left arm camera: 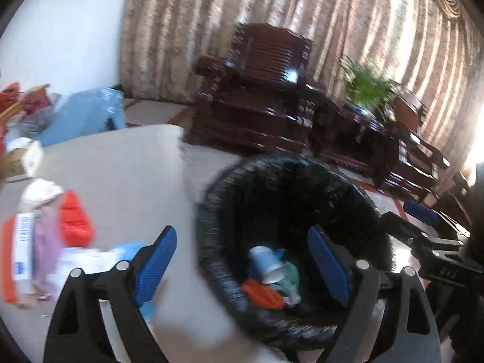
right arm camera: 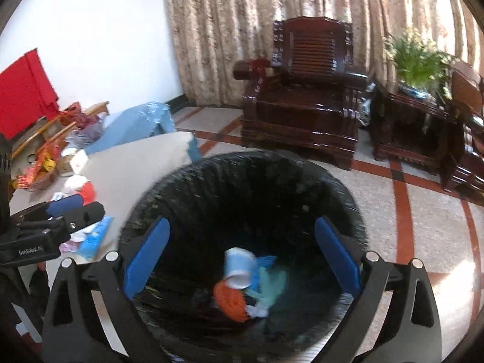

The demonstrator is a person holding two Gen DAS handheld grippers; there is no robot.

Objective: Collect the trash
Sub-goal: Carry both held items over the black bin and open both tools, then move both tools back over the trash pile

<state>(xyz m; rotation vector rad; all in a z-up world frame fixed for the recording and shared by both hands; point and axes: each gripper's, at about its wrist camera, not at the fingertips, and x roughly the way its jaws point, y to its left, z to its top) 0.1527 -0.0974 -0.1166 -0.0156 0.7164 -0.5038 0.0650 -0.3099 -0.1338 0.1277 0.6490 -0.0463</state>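
Crumpled paper and thin plastic trash (left arm camera: 72, 227) left on the white counter (left arm camera: 121, 175) beside the black-lined bin (right arm camera: 242, 181) looks light, soft, crushable; I would pinch each piece mid-body, both left gripper (left arm camera: 242, 269) and right gripper (right arm camera: 242, 257) jaws wide apart, empty.

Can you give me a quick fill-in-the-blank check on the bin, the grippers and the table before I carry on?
1. The pale blue paper cup lies inside the black-lined round ____.
2. Both the left gripper and the right gripper have their blue-padded jaws ____.
3. The crumpled orange wrapper lies ____ the cup.
4. The red packet rests on the white ____.

Missing words: bin; open; beside; table
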